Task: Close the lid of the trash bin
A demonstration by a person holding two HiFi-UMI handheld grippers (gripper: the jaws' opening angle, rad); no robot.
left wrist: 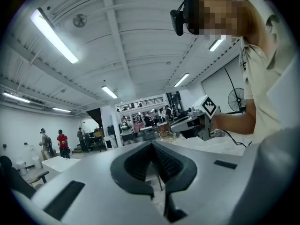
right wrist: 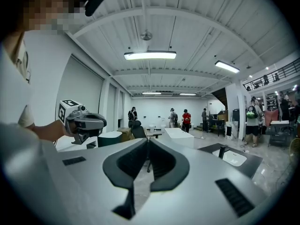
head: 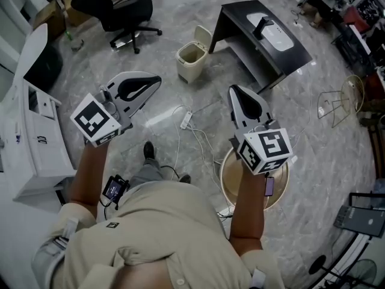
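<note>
A cream trash bin (head: 192,61) stands on the marble floor ahead of me, its lid (head: 203,37) tipped up and open at the back right. Both grippers are held level in the air, well short of the bin and apart from it. My left gripper (head: 156,80) points toward the bin from the left, jaws together with nothing between them (left wrist: 151,145). On the right, my right gripper (head: 234,90) is likewise shut and empty (right wrist: 147,142). Each gripper view shows the other gripper (left wrist: 192,123) (right wrist: 82,121), not the bin.
A black desk (head: 264,38) with a white inset top stands right of the bin. A black office chair (head: 123,11) is at the back left, white cabinets (head: 33,131) at the left. A power strip with cables (head: 185,120) lies on the floor, and a round stool (head: 249,182) is below my right arm.
</note>
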